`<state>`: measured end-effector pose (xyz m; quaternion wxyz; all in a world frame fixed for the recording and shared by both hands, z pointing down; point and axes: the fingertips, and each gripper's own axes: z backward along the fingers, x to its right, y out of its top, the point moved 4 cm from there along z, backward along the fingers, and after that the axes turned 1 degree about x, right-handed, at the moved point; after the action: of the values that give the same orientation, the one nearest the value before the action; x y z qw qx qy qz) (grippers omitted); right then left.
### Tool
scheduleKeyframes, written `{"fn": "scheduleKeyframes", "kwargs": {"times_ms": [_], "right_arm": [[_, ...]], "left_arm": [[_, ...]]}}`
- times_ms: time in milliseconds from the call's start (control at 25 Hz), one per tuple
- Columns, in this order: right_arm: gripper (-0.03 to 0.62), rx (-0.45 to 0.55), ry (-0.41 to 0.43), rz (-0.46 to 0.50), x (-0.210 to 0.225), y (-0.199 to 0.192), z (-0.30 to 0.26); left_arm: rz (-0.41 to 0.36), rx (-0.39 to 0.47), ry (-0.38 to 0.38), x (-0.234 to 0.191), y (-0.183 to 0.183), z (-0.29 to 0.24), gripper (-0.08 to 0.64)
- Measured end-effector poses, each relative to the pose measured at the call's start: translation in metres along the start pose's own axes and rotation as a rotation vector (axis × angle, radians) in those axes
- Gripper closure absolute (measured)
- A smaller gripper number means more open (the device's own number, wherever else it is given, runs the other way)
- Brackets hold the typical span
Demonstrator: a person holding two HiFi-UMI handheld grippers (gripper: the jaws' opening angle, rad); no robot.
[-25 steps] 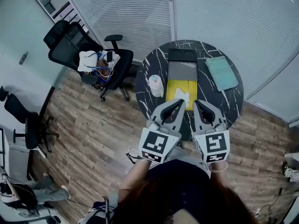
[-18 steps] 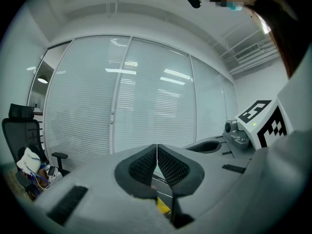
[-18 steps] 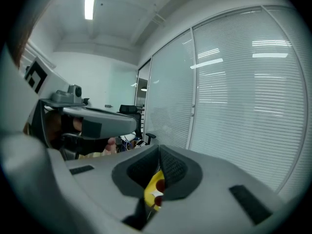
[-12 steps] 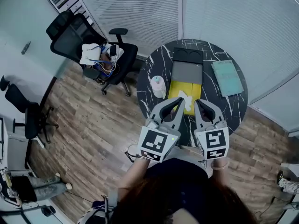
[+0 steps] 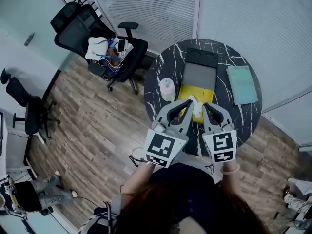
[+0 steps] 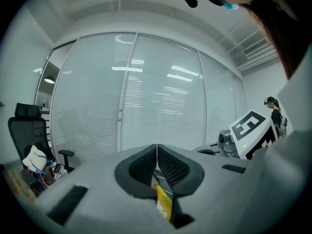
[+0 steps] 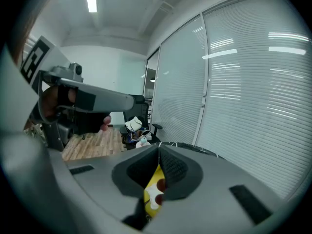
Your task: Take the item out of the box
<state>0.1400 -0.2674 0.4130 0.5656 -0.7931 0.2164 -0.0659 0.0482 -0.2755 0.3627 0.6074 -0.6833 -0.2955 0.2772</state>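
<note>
worktop (image 5: 155, 77): round, black marble look with white veins; stands on wood plank floor (image 5: 97, 126)
far middle: dark grey flat case (image 5: 199, 74), lying lengthwise away from the person
near middle: yellow box (image 5: 185, 94), up against the case's near end
left: small white round container (image 5: 167, 88), upright, just beside the yellow box
right: teal folder (image 5: 240, 84), lying flat, slightly angled, apart from the case
</note>
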Motion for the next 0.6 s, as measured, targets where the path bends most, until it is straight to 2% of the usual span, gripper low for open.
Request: {"fn": "scheduleKeyframes", "kwargs": {"times_ms": [600], "right_arm": [[0.565,-0.123,0.1,0.043,0.006,-0.039,-0.04]], "left_arm": [[0.033,-0.027,0.04,-0.011,-0.01,-0.016,0.534]]}}
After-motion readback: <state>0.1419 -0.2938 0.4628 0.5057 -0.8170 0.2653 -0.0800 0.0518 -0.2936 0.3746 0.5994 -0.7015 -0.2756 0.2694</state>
